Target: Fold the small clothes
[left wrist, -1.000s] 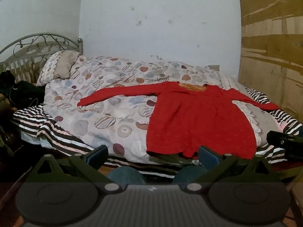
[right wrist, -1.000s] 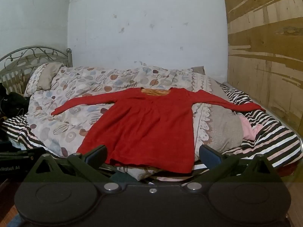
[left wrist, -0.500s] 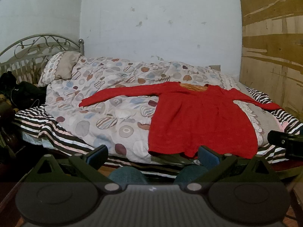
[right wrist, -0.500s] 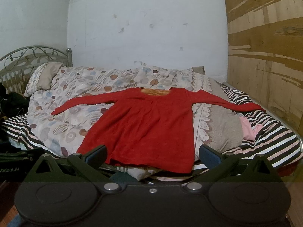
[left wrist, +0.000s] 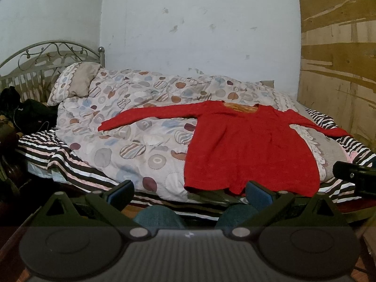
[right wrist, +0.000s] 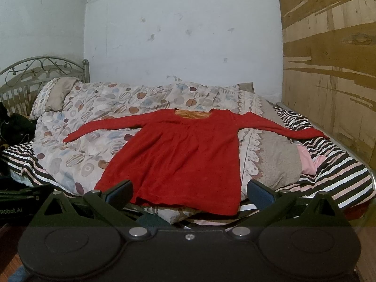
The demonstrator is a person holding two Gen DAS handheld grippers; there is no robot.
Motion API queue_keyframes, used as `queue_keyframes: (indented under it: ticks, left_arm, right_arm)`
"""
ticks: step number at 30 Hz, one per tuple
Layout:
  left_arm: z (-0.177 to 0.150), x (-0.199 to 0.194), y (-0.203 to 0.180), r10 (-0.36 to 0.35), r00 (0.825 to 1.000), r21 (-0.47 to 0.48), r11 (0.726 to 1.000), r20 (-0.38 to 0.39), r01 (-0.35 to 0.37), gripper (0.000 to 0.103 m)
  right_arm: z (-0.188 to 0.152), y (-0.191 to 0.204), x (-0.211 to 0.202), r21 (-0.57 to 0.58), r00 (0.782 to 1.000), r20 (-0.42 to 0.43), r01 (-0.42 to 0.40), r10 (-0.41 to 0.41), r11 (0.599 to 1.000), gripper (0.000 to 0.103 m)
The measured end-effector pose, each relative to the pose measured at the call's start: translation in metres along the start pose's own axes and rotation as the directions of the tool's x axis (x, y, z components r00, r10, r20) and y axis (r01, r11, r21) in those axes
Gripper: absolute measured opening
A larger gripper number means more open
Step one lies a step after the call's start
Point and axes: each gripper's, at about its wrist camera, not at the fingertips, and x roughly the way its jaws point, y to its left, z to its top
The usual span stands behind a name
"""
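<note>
A small red long-sleeved dress (left wrist: 251, 150) (right wrist: 183, 159) lies flat on the bed, neck toward the wall, both sleeves stretched out sideways and the hem at the near edge. My left gripper (left wrist: 189, 192) hangs open in front of the bed, just short of the hem's left corner, holding nothing. My right gripper (right wrist: 189, 192) is open too, its fingers straddling the hem from in front without touching it. The right gripper's body shows at the right edge of the left wrist view, and the left gripper's body at the left edge of the right wrist view.
The dress rests on a spotted quilt (left wrist: 131, 131) over a striped sheet (right wrist: 338, 176). A pillow (left wrist: 75, 82) leans on the metal headboard (left wrist: 47, 54) at left. Dark clothes (left wrist: 25, 112) pile at far left. A plywood wall (right wrist: 329, 70) borders the right. A person's knees (left wrist: 159, 216) show below.
The left wrist view has drifted slightly, so the bed and dress sit a little further right and higher. The right view is nearly unchanged. Both grippers stay open.
</note>
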Motion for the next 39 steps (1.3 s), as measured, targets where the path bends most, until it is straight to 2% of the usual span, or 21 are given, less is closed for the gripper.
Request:
queue_keyframes:
  ticks: [39]
  left_arm:
    - [-0.0024, 0.0021, -0.0007, 0.002, 1.0, -0.001, 1.0, -0.008, -0.002, 0.102]
  right_arm:
    - [-0.001, 0.0005, 0.0003, -0.003, 1.0, -0.004, 0.0, 0.0, 1.0, 0.103]
